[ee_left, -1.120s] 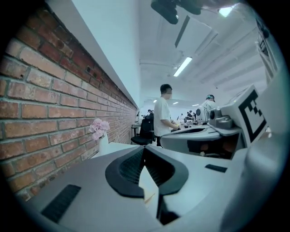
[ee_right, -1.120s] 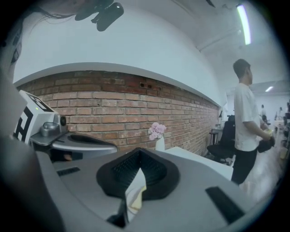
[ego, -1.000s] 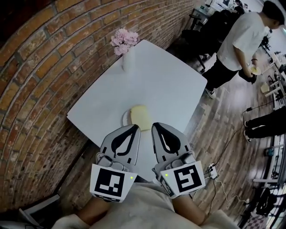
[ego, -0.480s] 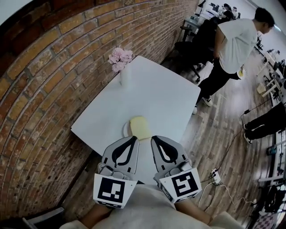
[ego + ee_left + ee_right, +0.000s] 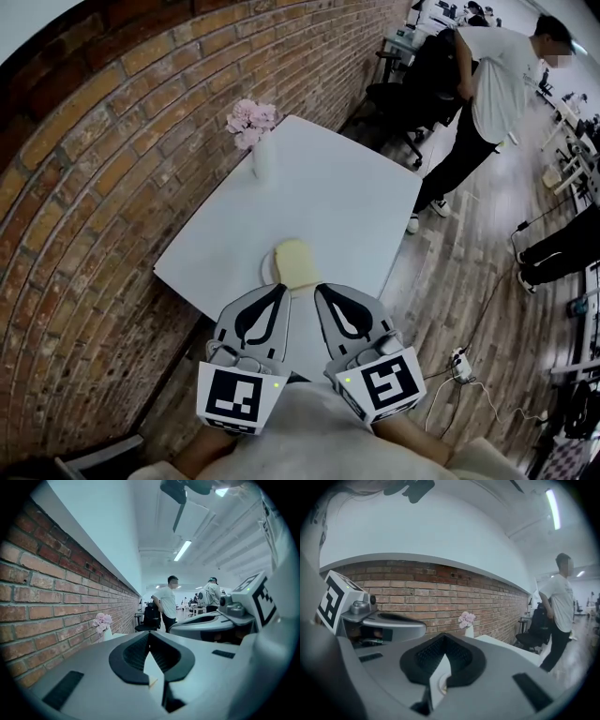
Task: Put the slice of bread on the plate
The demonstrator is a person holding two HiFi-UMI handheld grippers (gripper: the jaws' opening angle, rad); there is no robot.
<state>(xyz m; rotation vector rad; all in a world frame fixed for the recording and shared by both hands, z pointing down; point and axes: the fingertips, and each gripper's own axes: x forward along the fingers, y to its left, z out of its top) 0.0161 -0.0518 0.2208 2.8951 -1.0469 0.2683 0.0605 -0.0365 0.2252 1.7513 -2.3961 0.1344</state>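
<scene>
A pale yellow slice of bread (image 5: 295, 263) lies on a small white plate (image 5: 266, 270) near the front edge of the white table (image 5: 328, 202). Both grippers hover side by side just short of that edge, pointing at the bread. My left gripper (image 5: 283, 289) is shut with nothing in it, and its jaws meet at the tip (image 5: 149, 633). My right gripper (image 5: 317, 289) is also shut and empty (image 5: 443, 637). Through the cut-out below each pair of jaws only a sliver of table and plate shows.
A white vase with pink flowers (image 5: 255, 127) stands at the table's far left corner against the brick wall (image 5: 84, 187). A person (image 5: 487, 103) stands beyond the table by a black office chair (image 5: 398, 98). A power strip and cables (image 5: 459, 361) lie on the wooden floor.
Both grippers have drawn back a little from the bread, so their tips no longer overlap it. The person in the background has shifted, and the bread has stayed on the plate.
</scene>
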